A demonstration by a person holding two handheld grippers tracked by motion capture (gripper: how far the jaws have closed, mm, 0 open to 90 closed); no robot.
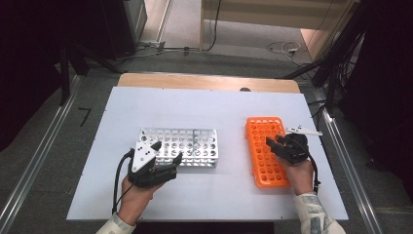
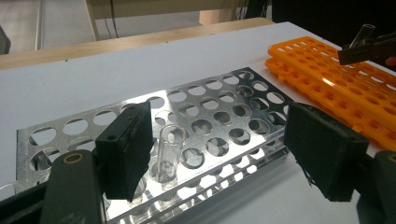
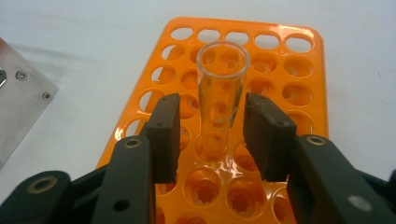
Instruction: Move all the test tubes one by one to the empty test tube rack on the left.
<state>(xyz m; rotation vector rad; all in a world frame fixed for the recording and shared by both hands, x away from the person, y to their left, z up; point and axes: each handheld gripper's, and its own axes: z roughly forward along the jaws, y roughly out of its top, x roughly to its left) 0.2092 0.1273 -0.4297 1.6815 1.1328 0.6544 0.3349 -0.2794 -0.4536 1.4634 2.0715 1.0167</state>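
The right gripper (image 3: 212,135) holds its jaws slightly apart on either side of a clear glass tube (image 3: 221,93); the tube stands upright in a hole of the orange rack (image 3: 303,70), and the pads look just off the glass, though contact is hard to judge from this angle. In the high view this gripper (image 1: 277,144) hovers over the orange rack's (image 1: 265,165) middle. The left gripper (image 2: 219,154) is spread wide, holding nothing, with a second clear tube (image 2: 169,156) standing between its jaws in the near row of the metal rack (image 2: 219,98). Both racks rest on the white table (image 1: 224,109), well apart.
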